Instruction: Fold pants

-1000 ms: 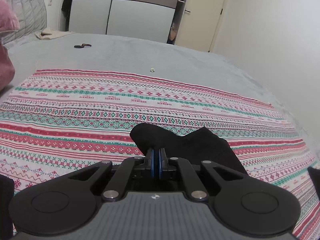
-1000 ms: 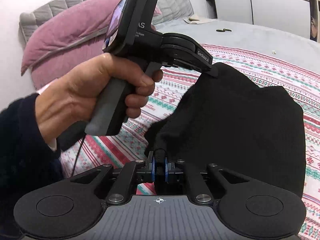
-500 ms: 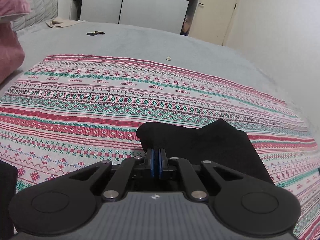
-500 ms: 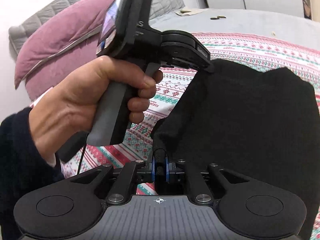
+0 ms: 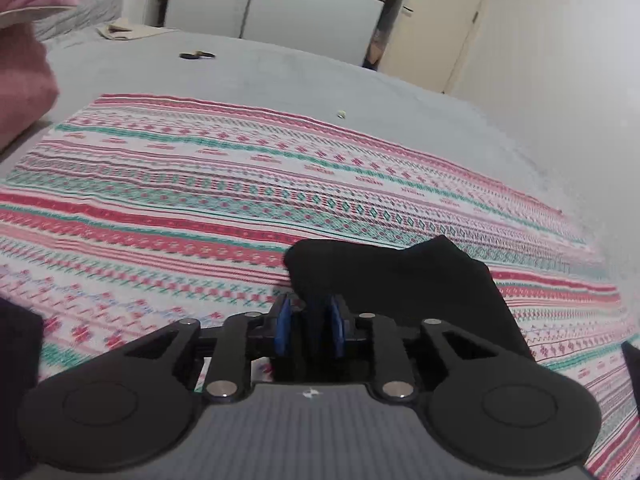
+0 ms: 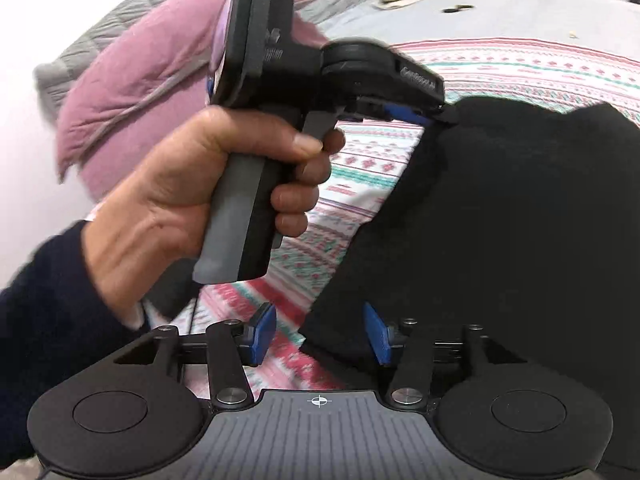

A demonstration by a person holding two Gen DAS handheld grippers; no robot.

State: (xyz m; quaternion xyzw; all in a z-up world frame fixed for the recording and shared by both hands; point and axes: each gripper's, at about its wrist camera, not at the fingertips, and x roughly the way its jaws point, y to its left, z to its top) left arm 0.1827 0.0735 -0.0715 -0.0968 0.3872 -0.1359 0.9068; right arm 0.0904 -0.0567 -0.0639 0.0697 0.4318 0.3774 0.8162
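Black pants point(image 6: 500, 220) lie folded on a striped red, green and white blanket point(image 5: 200, 184). In the left wrist view my left gripper point(image 5: 310, 316) is at the near left corner of the pants point(image 5: 392, 280). Its jaws are opening, and a fold of black cloth stands loose between the blue pads point(image 5: 283, 326). In the right wrist view my right gripper point(image 6: 320, 332) is opening too, wider, with the pants' near corner lying between its pads point(image 6: 376, 338) and not pressed. A hand point(image 6: 192, 192) holds the left gripper point(image 6: 436, 116) at the far corner of the pants.
A pink quilted pillow point(image 6: 152, 88) and a grey headboard lie to the left. The grey bed cover point(image 5: 280, 76) stretches behind the blanket, with a small dark object point(image 5: 196, 55) and a beige cloth point(image 5: 124, 31) on it. A wardrobe point(image 5: 312, 4) and a wall stand beyond.
Both grippers were shut on the pants' corners and have now parted their pads, letting go. The pants have come down flatter onto the blanket. The left gripper has moved a little lower.
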